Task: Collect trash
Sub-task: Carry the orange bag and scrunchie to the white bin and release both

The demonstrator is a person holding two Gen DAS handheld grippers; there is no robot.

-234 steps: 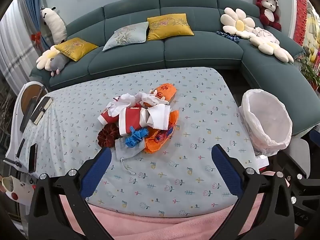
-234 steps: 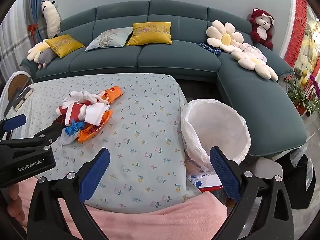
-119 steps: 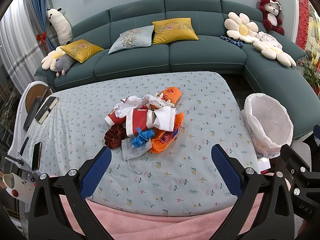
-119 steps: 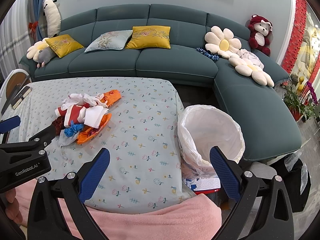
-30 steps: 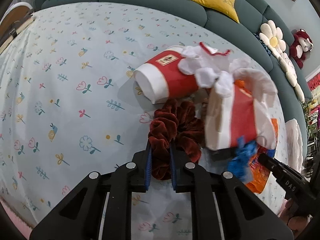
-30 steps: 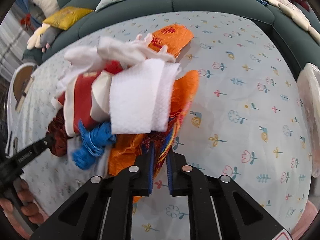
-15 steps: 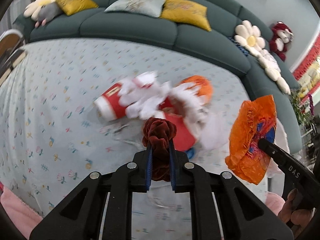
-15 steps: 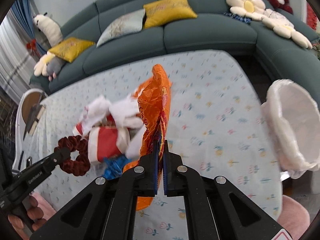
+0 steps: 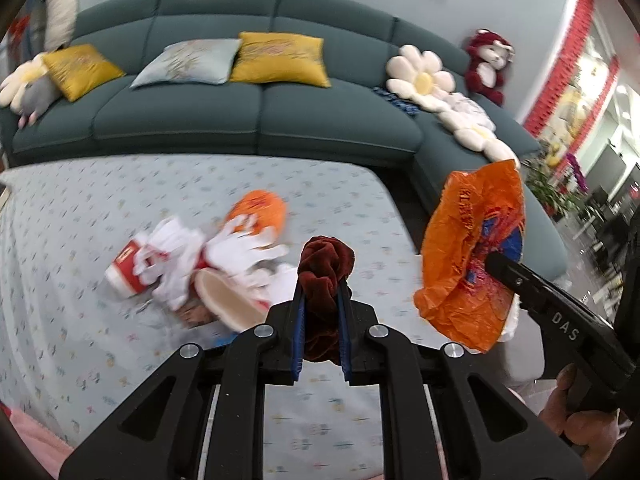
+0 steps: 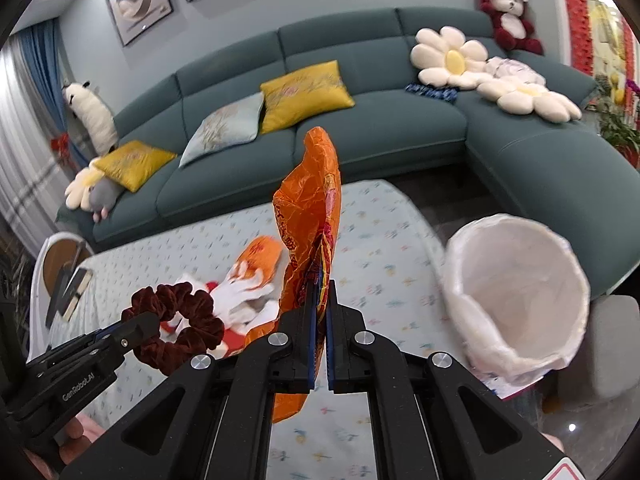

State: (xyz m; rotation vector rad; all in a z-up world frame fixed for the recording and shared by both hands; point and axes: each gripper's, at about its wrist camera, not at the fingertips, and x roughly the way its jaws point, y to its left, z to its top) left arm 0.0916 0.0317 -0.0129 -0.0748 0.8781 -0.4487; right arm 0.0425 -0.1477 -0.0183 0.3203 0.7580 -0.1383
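My left gripper is shut on a dark red velvet scrunchie and holds it above the table; it also shows in the right wrist view. My right gripper is shut on an orange plastic wrapper, lifted above the table, also seen in the left wrist view. The rest of the trash pile lies on the table: red-and-white paper cups, white tissues, an orange wrapper. A white-lined trash bin stands off the table's right edge.
The table has a floral cloth and a pink blanket at the near edge. A teal sofa with cushions and plush toys runs behind and to the right. A chair with books stands at the left.
Both grippers have risen and swung right with their loads, away from the pile. The bin is now nearer in the right wrist view.
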